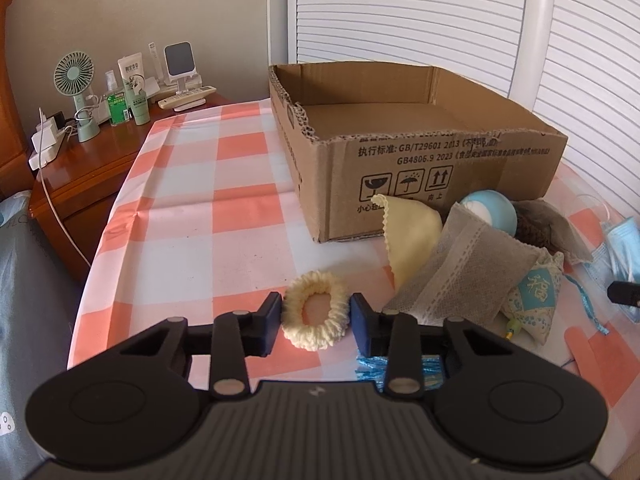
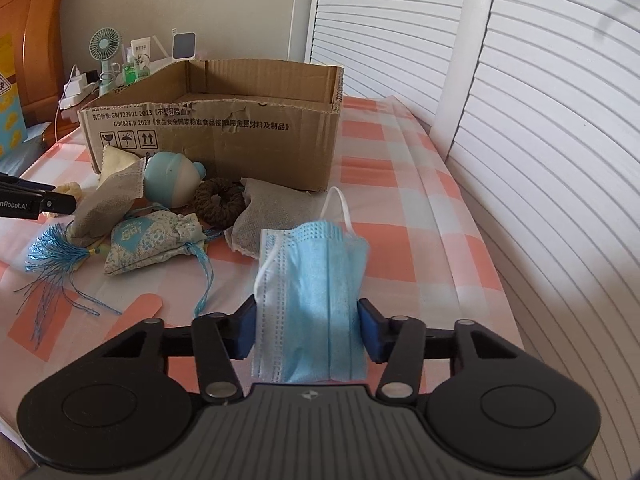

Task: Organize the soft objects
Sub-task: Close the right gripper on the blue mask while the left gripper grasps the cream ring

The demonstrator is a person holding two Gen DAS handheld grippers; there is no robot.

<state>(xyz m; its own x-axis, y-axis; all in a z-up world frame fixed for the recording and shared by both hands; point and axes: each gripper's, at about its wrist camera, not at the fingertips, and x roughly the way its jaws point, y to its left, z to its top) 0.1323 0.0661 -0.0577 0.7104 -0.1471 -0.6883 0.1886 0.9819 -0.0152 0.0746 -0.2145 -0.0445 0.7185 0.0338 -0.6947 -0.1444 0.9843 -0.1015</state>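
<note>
Left tongs [image 1: 316,314] bracket a cream scrunchie [image 1: 315,310] before the cardboard box [image 1: 440,168] — grip uncertain. Right tongs [image 2: 308,330] clamp a blue mask [image 2: 312,300].

"GB4806.9 2023" on cardboard box [image 1: 440,168]

Cream scrunchie [image 1: 315,311], pale-blue mask [image 2: 312,300], brown box [image 1: 420,148], orange-and-white checked cloth [image 1: 208,184].

This was a home bedroom. A wooden nightstand [image 1: 100,164] by the wall held a small desk fan [image 1: 76,92], toiletry bottles [image 1: 134,88] and remote controls [image 1: 186,96], with a wooden headboard [image 2: 36,28] at its far edge. White louvered closet doors [image 1: 440,12] stood behind the table's checked cloth [image 1: 192,184].
</note>
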